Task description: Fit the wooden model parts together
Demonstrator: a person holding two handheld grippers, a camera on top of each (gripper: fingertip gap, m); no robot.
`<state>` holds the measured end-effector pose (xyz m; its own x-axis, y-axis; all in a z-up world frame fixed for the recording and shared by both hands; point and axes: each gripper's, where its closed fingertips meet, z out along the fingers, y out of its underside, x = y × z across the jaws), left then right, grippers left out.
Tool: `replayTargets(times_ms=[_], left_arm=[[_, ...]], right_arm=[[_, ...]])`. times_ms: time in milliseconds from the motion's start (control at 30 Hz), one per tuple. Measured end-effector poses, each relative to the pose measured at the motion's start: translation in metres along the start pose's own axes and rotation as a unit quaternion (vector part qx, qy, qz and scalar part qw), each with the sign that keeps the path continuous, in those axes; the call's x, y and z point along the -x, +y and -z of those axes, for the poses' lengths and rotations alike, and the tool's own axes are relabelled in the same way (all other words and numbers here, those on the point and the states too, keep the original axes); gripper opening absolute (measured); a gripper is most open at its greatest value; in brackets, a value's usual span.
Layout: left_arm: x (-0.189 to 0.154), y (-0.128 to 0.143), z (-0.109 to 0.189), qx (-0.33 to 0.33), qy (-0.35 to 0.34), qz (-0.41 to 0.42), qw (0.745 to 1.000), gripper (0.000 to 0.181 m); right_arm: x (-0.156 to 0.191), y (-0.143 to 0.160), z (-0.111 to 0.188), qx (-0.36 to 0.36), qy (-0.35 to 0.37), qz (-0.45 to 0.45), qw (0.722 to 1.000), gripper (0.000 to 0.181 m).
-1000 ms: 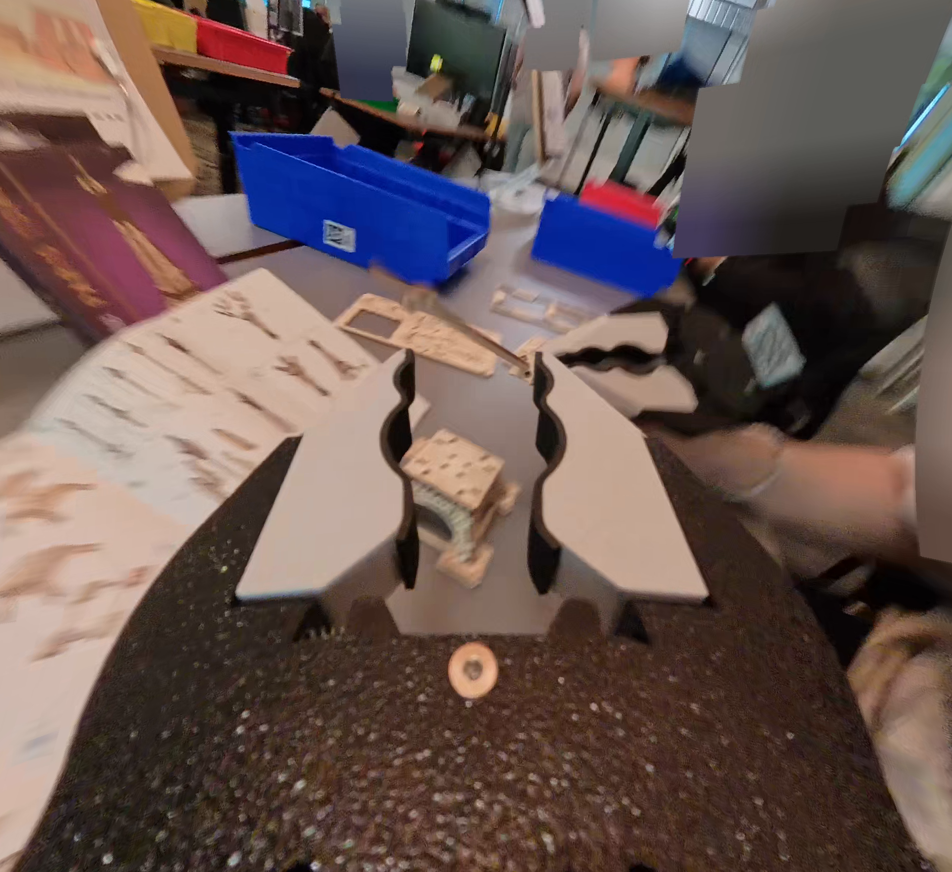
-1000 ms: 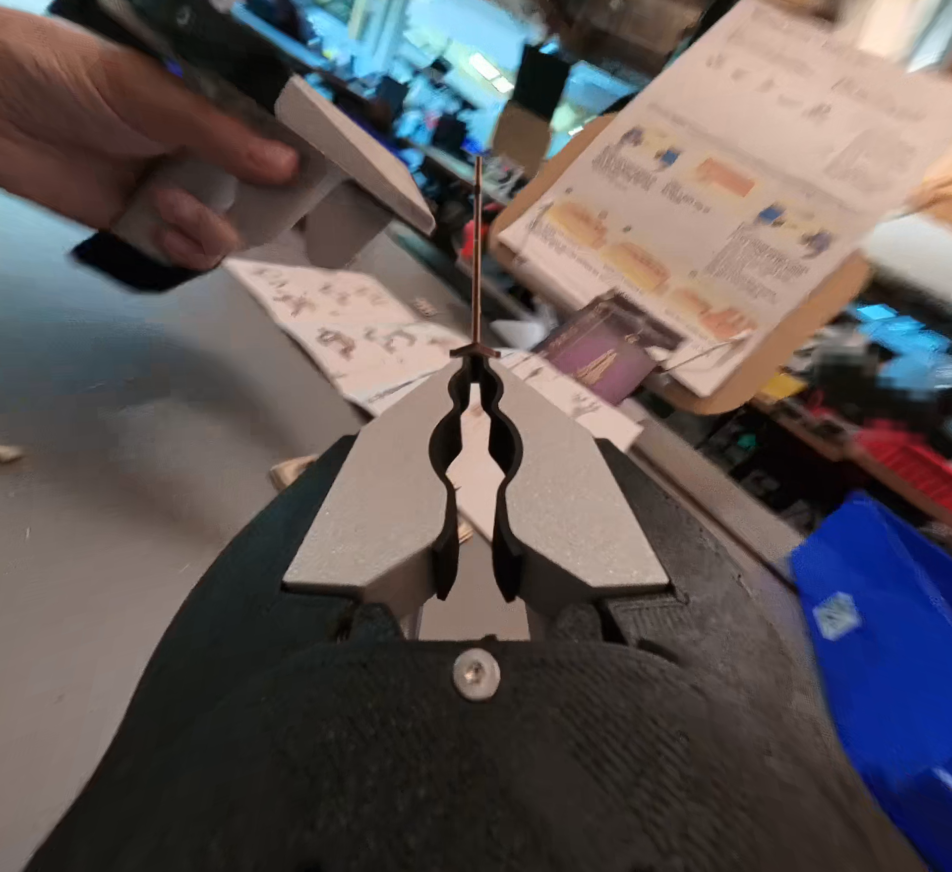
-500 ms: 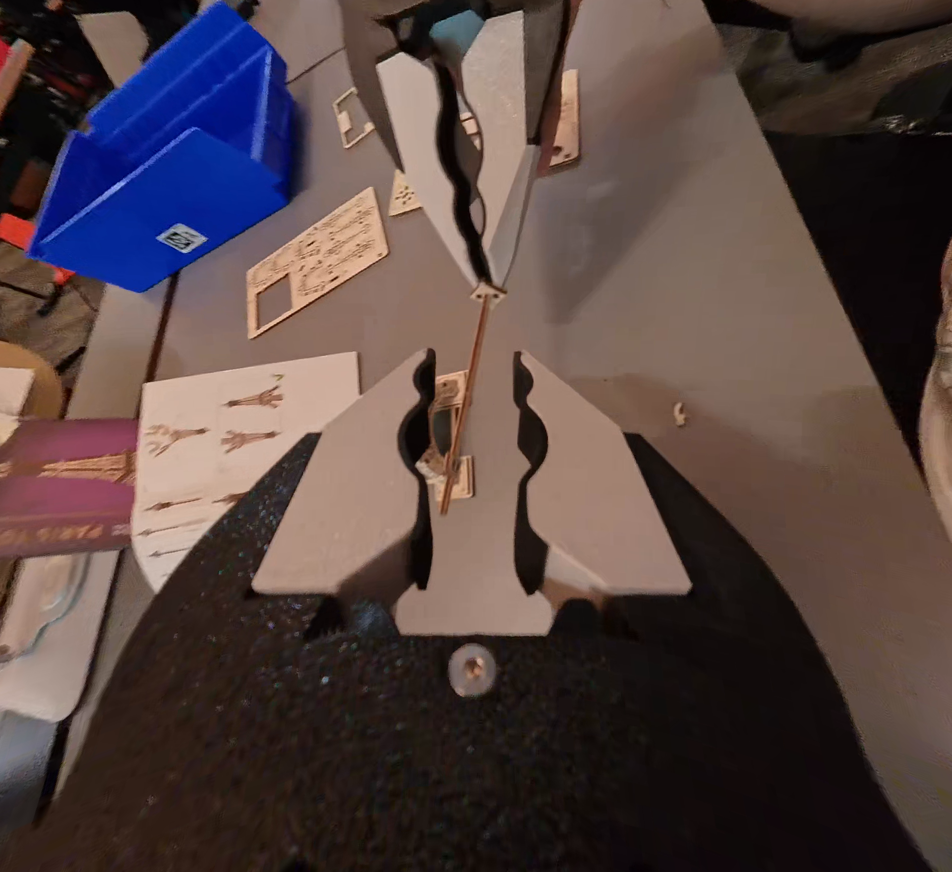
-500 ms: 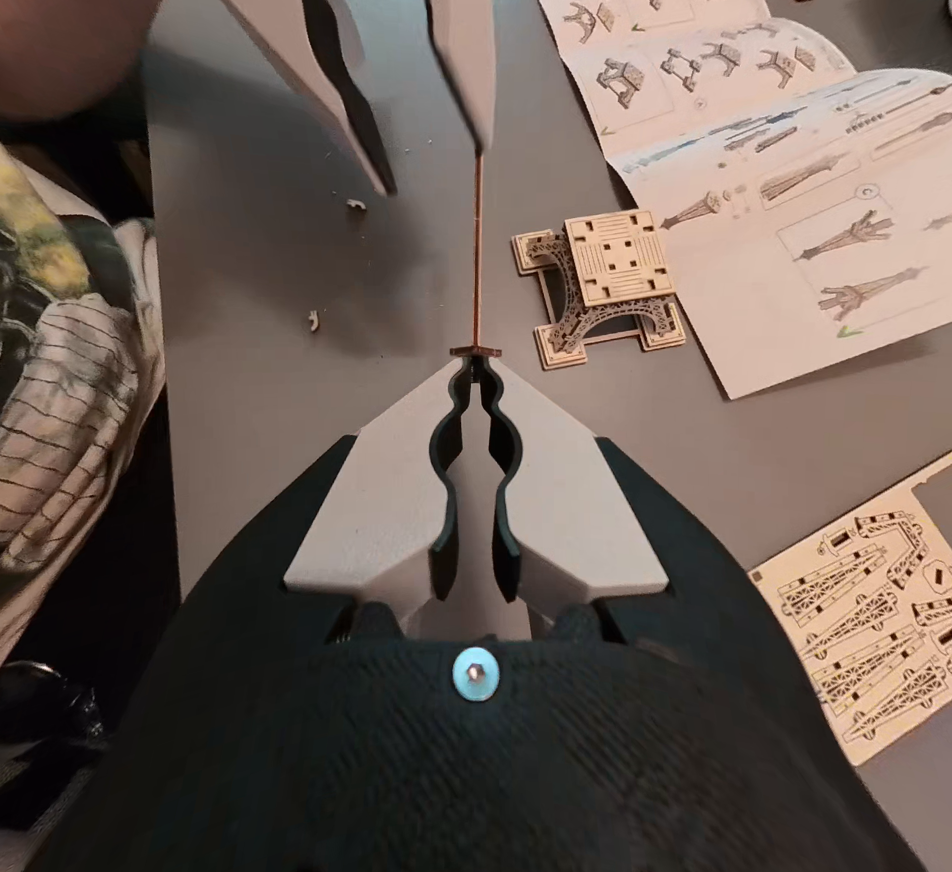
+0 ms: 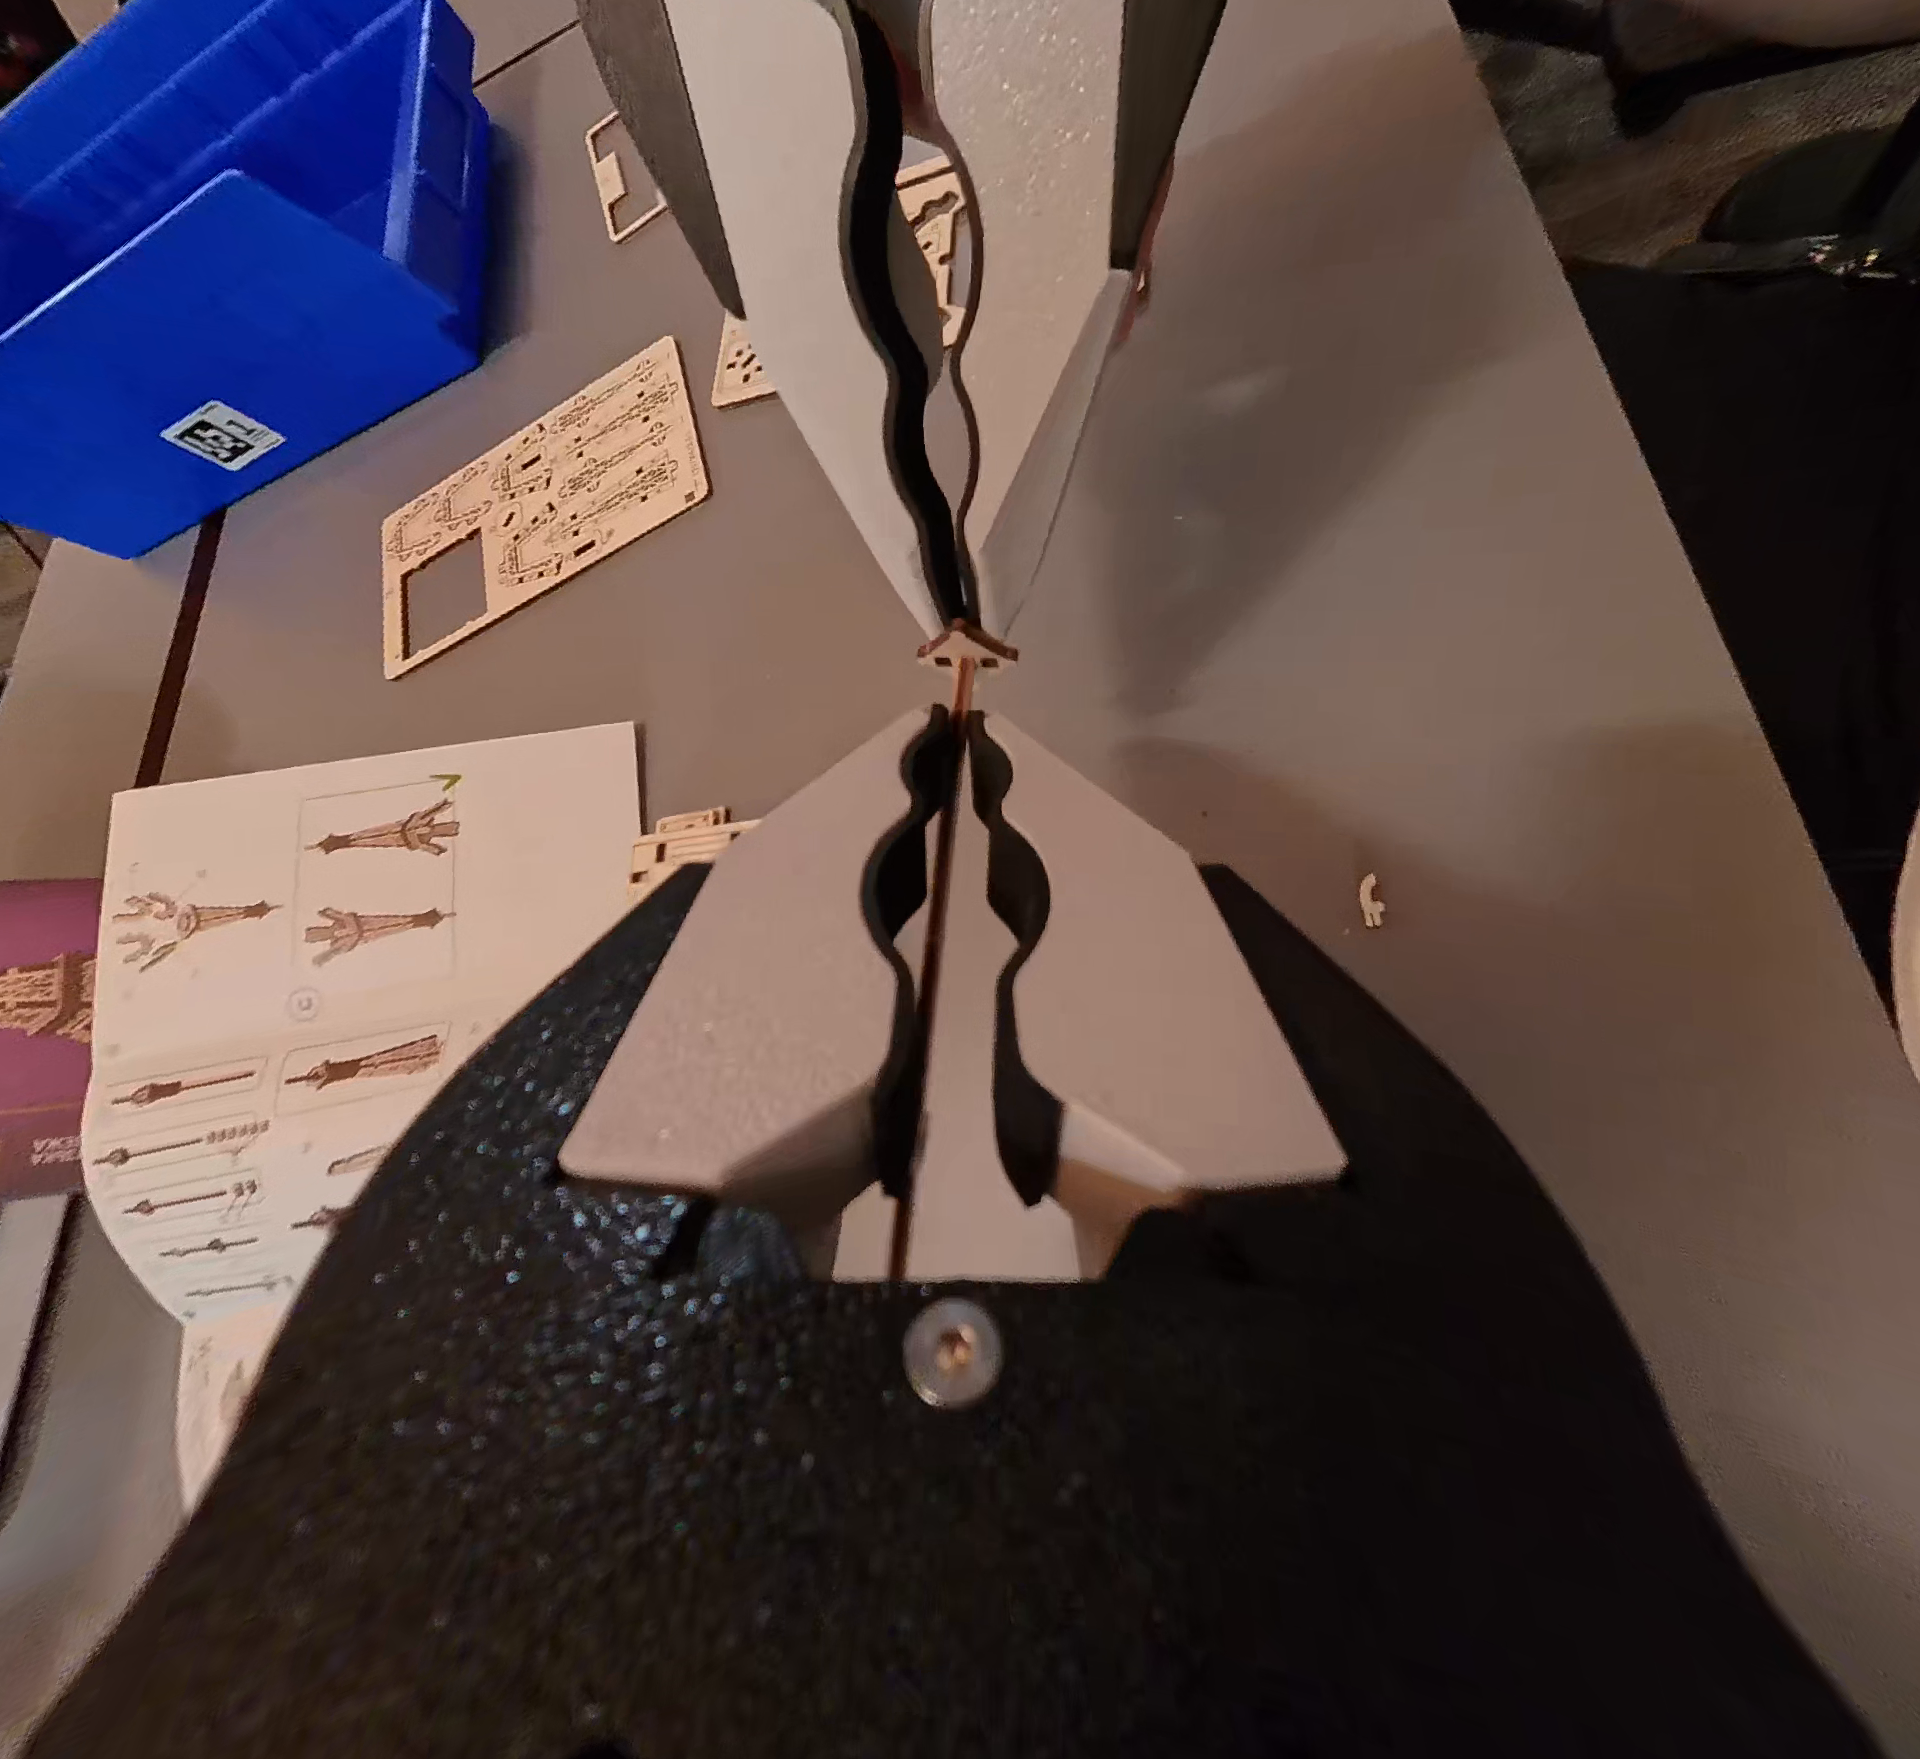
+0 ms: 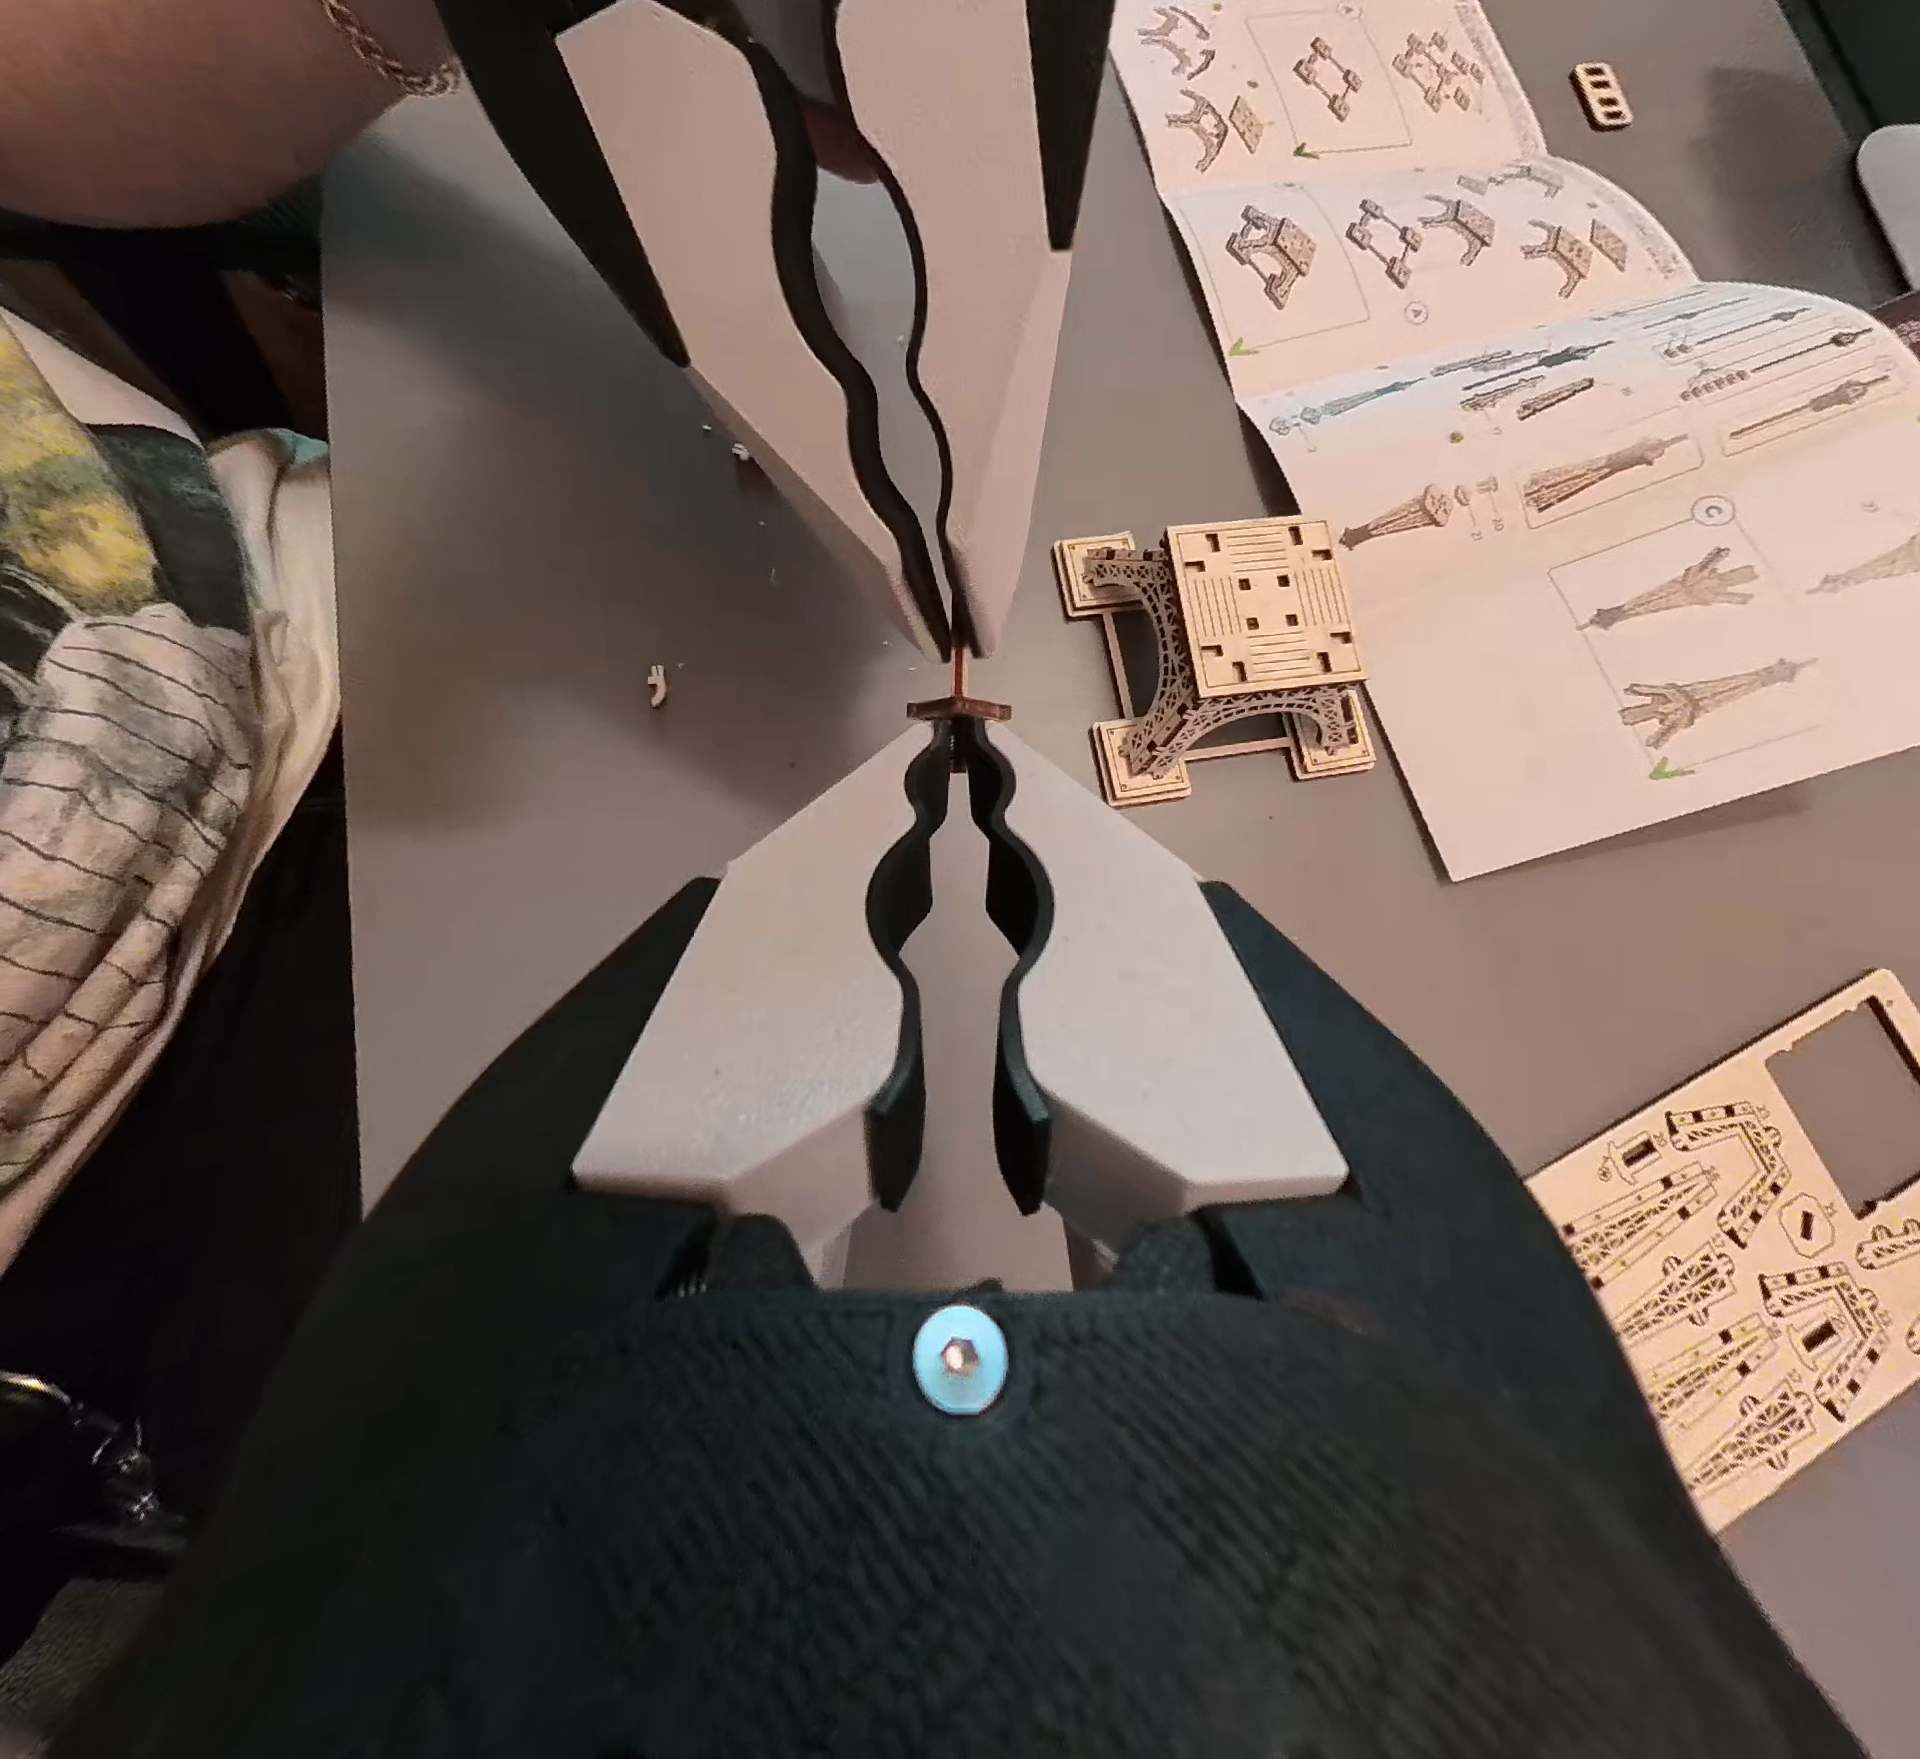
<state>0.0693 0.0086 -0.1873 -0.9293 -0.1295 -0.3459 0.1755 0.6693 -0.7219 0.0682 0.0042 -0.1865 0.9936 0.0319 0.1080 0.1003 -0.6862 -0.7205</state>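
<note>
We see a grey table [image 6: 582,483], a bright blue bin [image 5: 229,255] with a black-and-white sticker, pale tan wooden sheets [image 5: 540,504] cut with dark lattice lines, and a pale tower base [image 6: 1226,649]. The white instruction booklet [image 6: 1558,421] carries grey drawings with green ticks. Our grippers' fingers [image 6: 748,1003] are light grey, edged in black.

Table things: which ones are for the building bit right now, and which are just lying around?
In the job:
- thin wooden spire strip, pinched by the left gripper and right gripper
- small wooden cross-piece on it
- wooden lattice tower base, likely next
- paper instruction booklet

Lying about:
- blue plastic bin
- flat wooden part sheet
- tiny wooden scrap
- purple box
</note>
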Motion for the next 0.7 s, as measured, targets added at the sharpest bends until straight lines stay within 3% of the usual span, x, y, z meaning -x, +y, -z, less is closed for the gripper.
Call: replayTargets(times_ms=[33,433,700], left_arm=[[-0.001,0.000,-0.001,-0.006,0.007,0.003,1.000,0.000],[0.001,0.024,-0.007,-0.030,0.053,0.071,0.996,0.000],[-0.012,0.016,0.000,-0.054,0.093,0.058,0.993,0.000]], right_arm=[[0.001,0.001,0.000,-0.001,-0.005,0.001,1.000,0.001],[-0.005,0.006,-0.019,-0.059,-0.035,-0.012,0.998,0.000],[0.010,-0.003,-0.017,-0.102,-0.061,-0.026,0.993,0.001]])
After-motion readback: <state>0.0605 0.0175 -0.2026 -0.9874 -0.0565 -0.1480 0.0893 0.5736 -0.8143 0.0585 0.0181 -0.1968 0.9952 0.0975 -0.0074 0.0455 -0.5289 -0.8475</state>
